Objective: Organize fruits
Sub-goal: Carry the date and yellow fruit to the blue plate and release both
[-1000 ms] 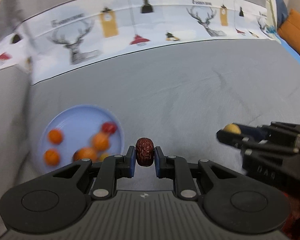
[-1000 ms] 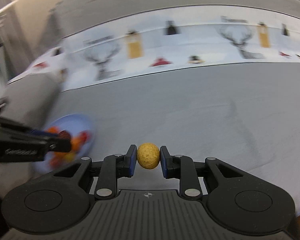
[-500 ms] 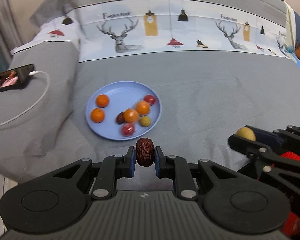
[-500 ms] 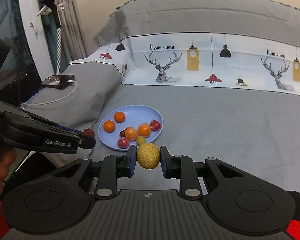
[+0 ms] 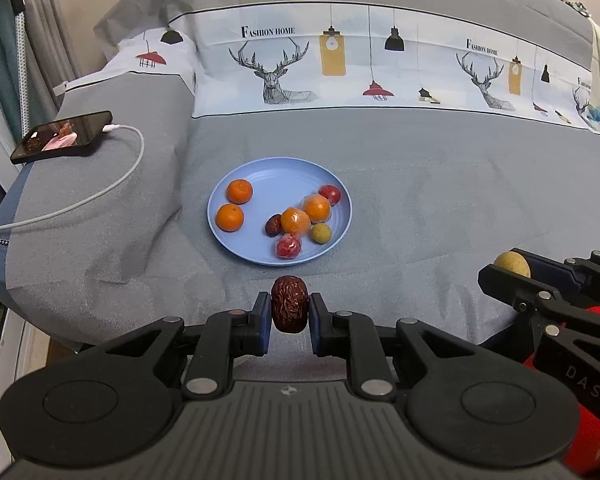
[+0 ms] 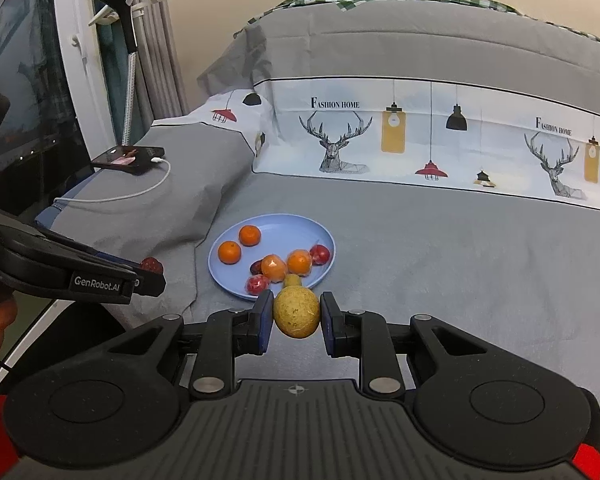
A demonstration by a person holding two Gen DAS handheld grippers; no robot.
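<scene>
Two fruits are in transit: the left gripper (image 5: pixel 289 311) has its jaws clamped on a wrinkled red date (image 5: pixel 289 309), and the right gripper (image 6: pixel 296 316) pinches a round yellow fruit (image 6: pixel 297 312). Both hang above the grey bedspread (image 5: pixel 440 200), short of the blue plate (image 5: pixel 260 172). Since the plate already holds oranges and other small fruit, these two look destined to join them.

Both views swung left and rose: the blue plate (image 5: pixel 220 232) came from the left edge toward the centre.
</scene>
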